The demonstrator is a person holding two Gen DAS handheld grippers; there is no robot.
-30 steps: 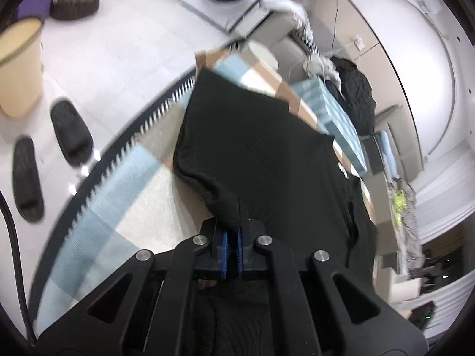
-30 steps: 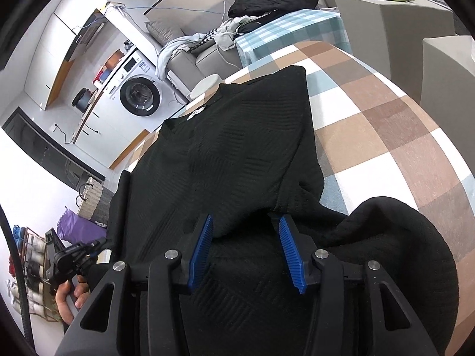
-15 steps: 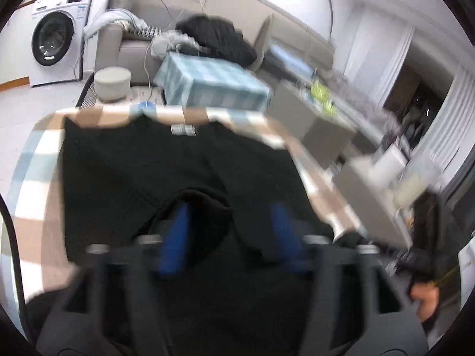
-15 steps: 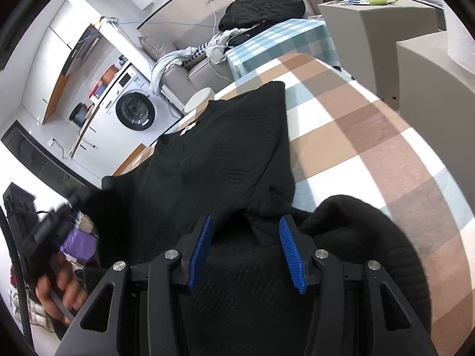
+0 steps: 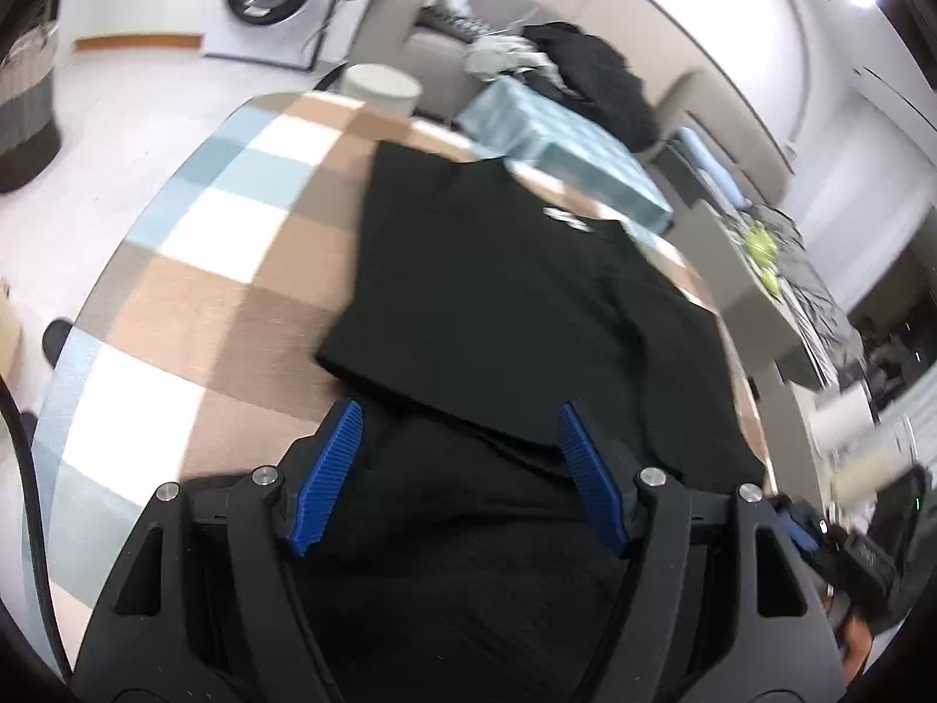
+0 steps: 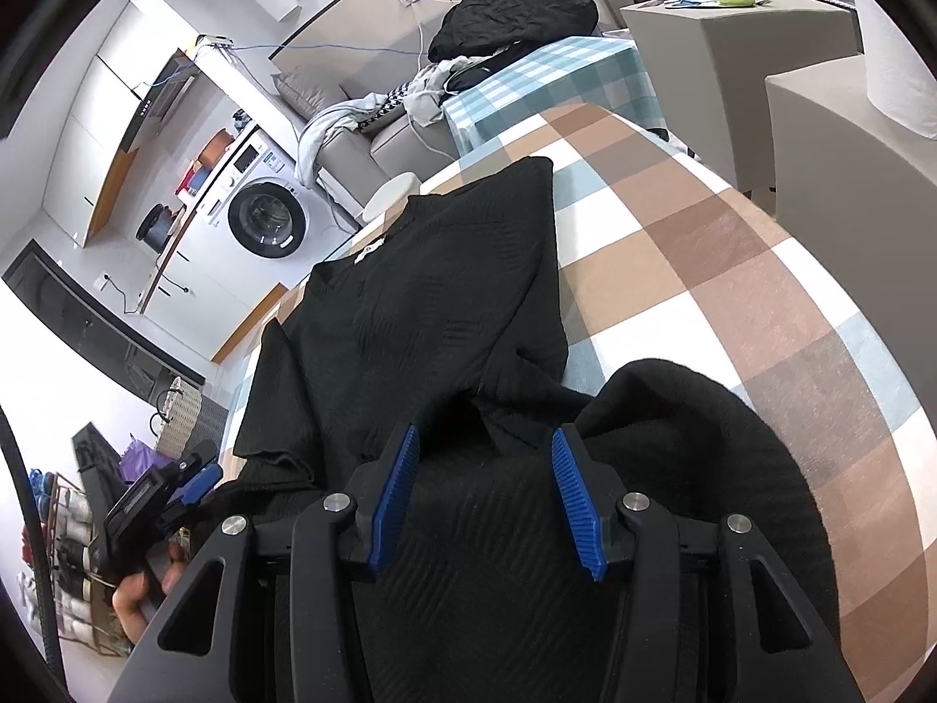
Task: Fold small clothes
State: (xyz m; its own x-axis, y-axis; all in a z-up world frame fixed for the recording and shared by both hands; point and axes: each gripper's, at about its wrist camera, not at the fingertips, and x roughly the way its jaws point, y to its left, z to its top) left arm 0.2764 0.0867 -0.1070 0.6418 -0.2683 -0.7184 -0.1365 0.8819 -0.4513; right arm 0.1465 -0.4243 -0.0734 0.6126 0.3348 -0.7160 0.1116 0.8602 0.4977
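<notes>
A black knit top (image 5: 503,293) lies spread on a checked tablecloth (image 5: 193,304), its left sleeve folded in over the body. It also shows in the right wrist view (image 6: 421,316), neck label at the far end. My left gripper (image 5: 460,468) is open and empty, just above the garment's near part. My right gripper (image 6: 483,486) is open and empty over the near hem, beside a bunched fold (image 6: 703,410). The left gripper also shows at the lower left of the right wrist view (image 6: 152,498).
The table's edges curve close on both sides (image 6: 820,269). Beyond it are a washing machine (image 6: 266,219), a sofa with piled clothes (image 6: 509,17), a second checked table (image 5: 562,140), grey boxes (image 6: 738,17) and a laundry basket (image 5: 26,111).
My left gripper let go of the sleeve it was shut on, opened, and swung round to face along the garment. The sleeve now lies folded over the body. My right gripper barely moved.
</notes>
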